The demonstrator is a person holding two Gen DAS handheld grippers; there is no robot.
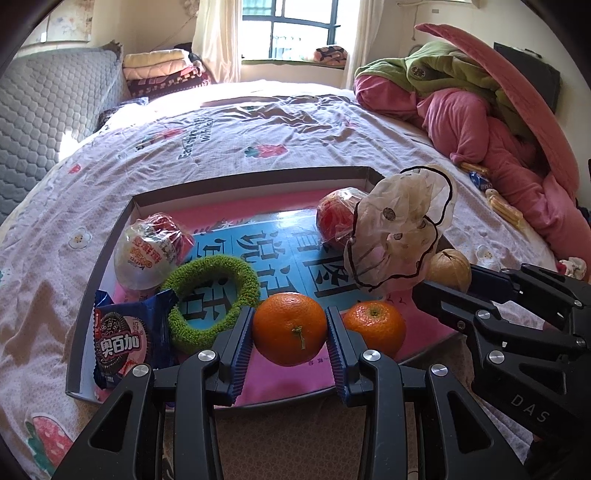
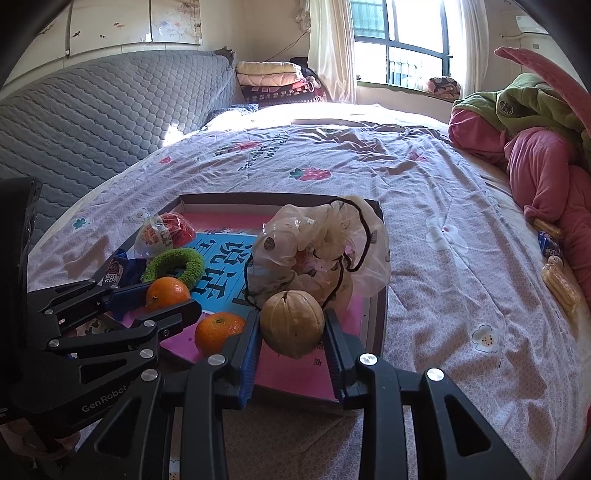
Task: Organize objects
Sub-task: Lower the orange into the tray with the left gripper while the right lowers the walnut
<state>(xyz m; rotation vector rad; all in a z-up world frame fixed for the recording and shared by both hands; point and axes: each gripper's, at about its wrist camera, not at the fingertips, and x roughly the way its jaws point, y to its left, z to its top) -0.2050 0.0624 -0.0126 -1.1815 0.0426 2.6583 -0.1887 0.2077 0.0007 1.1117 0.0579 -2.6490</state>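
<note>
Left wrist view, left tongs (image 1: 290, 332): closed on an orange (image 1: 290, 328), blue ribbed pads pressing its two sides; the fruit sits stem toward the camera, over the near pink edge of the tray (image 1: 99, 266)
Right tongs (image 2: 291, 328): gripping a tan round nut (image 2: 291, 323) between both pads, held over the near right part of the tray; in the left wrist view the same tongs reach in from the right
Second orange (image 1: 375, 325): lying on the tray floor just right of the held orange, between the two tongs; free of both
Green fuzzy ring (image 1: 210, 299): flat on the tray, just left of the left tongs; its near side lies behind the left pad
Blue biscuit packet (image 1: 123, 339): at the near left corner of the tray, leaning against the wall, its edge overlapping the ring
Sheer scrunchie (image 1: 400, 236): pale, black-edged, bunched up beyond the nut at the right side of the tray
Wrapped red apple (image 1: 338, 218): in clear film, far right of the tray, partly behind the scrunchie
Round snack packet (image 1: 149, 247): white and red, far left part of the tray, beyond the ring
Tray: shallow box with dark walls, pink and blue printed floor; resting on the bed (image 1: 258, 125)
Bed: floral sheet, sunlit at the far end; pink and green bedding (image 1: 480, 110) heaped at the right; grey quilted headboard (image 1: 48, 110) on the left; window (image 1: 295, 26) beyond
</note>
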